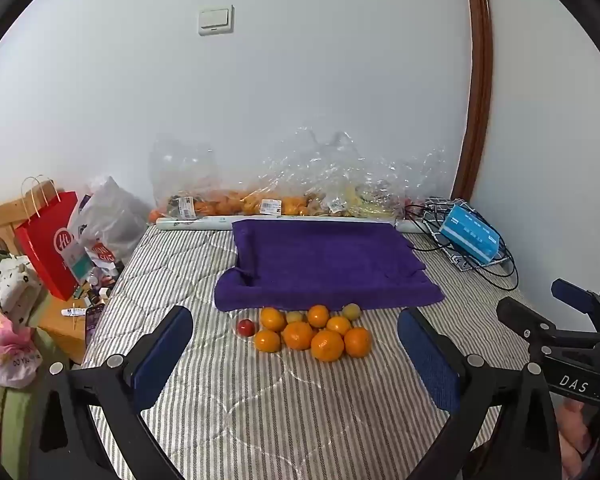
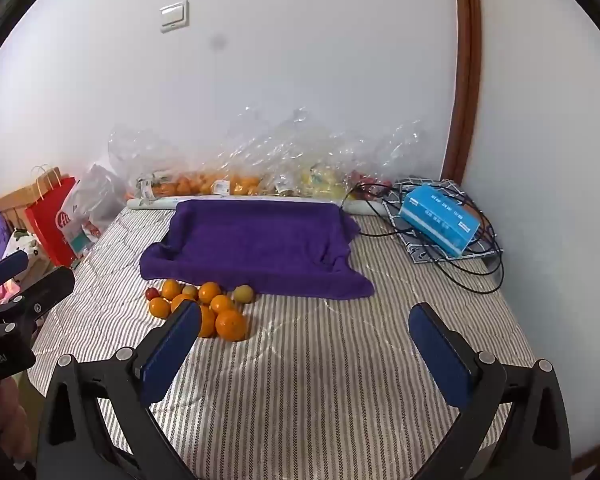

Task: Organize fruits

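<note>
Both grippers, left gripper (image 1: 296, 356) and right gripper (image 2: 304, 344), hover with jaws wide apart and empty over the striped bed (image 1: 300, 412). Beyond them the purple towel (image 1: 324, 268) lies, the pile of oranges (image 1: 312, 332) touching its near edge, ahead of the left jaws.

Both wrist views tilt down across bed (image 1: 260, 420) toward far wall; shared: oranges (image 1: 312, 332), purple towel (image 2: 256, 240); left view nearer.

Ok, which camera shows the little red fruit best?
The left wrist view: the red fruit sits in the open beside the oranges. In the right wrist view it is smaller, at the pile's far edge.
</note>
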### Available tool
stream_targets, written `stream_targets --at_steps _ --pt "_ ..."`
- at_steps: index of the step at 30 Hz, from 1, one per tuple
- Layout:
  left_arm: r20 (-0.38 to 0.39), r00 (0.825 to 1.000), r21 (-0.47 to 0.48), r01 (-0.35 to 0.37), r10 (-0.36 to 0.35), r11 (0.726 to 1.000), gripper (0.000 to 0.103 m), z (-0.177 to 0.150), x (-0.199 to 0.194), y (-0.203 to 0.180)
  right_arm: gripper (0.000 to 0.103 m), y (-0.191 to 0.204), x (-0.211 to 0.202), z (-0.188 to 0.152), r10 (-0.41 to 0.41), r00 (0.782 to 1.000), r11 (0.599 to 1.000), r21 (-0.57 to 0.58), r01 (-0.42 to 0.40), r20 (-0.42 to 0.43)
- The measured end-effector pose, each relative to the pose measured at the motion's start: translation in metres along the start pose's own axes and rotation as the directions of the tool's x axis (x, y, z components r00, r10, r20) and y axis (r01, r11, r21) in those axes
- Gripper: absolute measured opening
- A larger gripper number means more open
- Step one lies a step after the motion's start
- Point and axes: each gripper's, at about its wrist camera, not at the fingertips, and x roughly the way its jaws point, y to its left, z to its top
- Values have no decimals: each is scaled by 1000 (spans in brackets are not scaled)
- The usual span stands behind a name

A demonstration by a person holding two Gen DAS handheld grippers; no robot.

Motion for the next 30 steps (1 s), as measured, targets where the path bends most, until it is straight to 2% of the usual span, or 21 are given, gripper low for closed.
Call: stream_targets --at_steps 9,14,30 --pt "2 1000 -35 5 -5 999 103 -2 2 4 103 -1 -4 1 16 1000 1000 4 -16 -5" --pt "0 1000 -42 9 -9 999 103 1 3 9 103 -6 -12 5 -3 1000 1000 22 3 19" --pt "1 1000 -39 18 -18 999 103 -4 -5 2 103 -1 -10 0 1 1000 1000 27 -2 7"
